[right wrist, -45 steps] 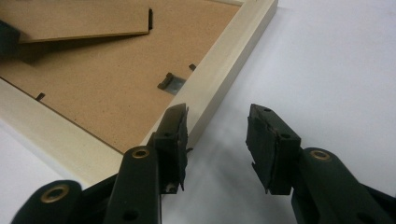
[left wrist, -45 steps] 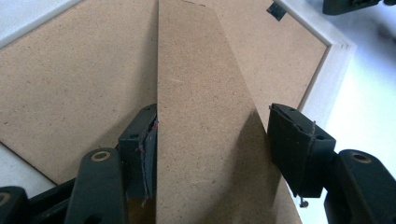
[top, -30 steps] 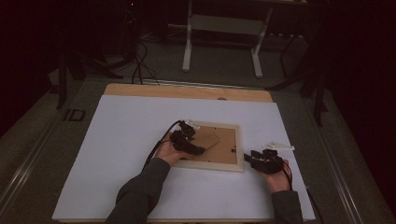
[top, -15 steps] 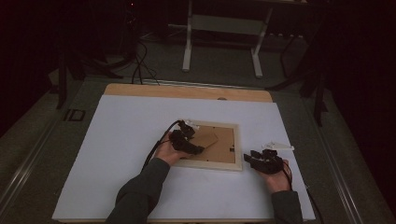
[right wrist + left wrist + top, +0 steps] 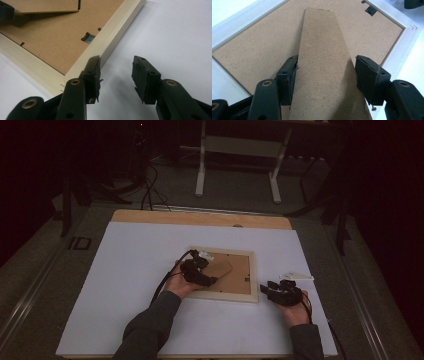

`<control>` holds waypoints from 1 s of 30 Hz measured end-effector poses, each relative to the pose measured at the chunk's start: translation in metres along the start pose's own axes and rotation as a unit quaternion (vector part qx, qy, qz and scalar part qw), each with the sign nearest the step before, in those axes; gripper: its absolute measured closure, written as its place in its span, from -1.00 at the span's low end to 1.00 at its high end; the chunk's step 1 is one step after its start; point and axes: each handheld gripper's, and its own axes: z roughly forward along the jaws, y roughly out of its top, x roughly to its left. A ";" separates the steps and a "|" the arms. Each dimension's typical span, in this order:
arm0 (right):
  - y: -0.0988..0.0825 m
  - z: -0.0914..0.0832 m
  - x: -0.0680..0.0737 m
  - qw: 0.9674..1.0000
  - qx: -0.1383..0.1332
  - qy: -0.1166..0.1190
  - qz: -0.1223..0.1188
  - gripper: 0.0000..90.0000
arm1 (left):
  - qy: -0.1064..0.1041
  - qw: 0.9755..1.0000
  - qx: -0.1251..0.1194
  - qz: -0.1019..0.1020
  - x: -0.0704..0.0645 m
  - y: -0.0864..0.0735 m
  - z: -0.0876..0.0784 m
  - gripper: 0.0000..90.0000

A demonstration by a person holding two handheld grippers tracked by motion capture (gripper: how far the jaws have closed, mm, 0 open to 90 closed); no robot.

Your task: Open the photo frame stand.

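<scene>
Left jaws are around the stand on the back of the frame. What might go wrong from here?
1. The stand sits between the left gripper pads with a gap at one side; a closing squeeze may buckle the thin board.
2. Lifting it could drag the frame, which nothing pins down.
3. The right gripper is open beside the frame corner and may nudge it.

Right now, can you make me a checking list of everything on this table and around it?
Surface: white table top, wooden strip at the far edge.
Job's things: picture frame face down; its cardboard stand lifted off the backing.
Clutter: small white item right of the frame.
Tongs: left tongs straddle the stand, right pad apart; right tongs open beside the frame's corner.
Cables: black cable from the left tongs.
Surroundings: dark floor, white table legs.
</scene>
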 end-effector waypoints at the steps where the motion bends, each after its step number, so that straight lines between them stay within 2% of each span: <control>1: 0.000 0.000 0.000 1.000 0.000 0.000 -0.002 0.28 | 0.001 1.000 -0.001 0.003 0.000 0.000 -0.001 -0.12; 7: 0.001 -0.001 0.000 1.000 -0.003 0.001 0.000 0.28 | 0.016 1.000 -0.014 0.015 -0.006 -0.002 -0.004 -0.12; 12: 0.004 -0.002 0.001 1.000 -0.011 0.012 0.014 0.28 | 0.024 0.999 -0.024 0.020 -0.009 -0.005 -0.005 -0.12; 19: 0.007 -0.003 0.003 1.000 -0.013 0.012 0.013 0.28 | 0.031 0.999 -0.027 0.023 -0.012 -0.008 -0.007 -0.12; 25: 0.016 -0.013 0.002 0.999 -0.029 0.013 0.007 0.34 | 0.038 0.998 -0.033 0.029 -0.015 -0.008 -0.009 -0.12; 30: 0.022 -0.011 0.000 1.000 -0.022 0.013 0.001 0.35 | 0.043 0.998 -0.040 0.031 -0.017 -0.010 -0.009 -0.12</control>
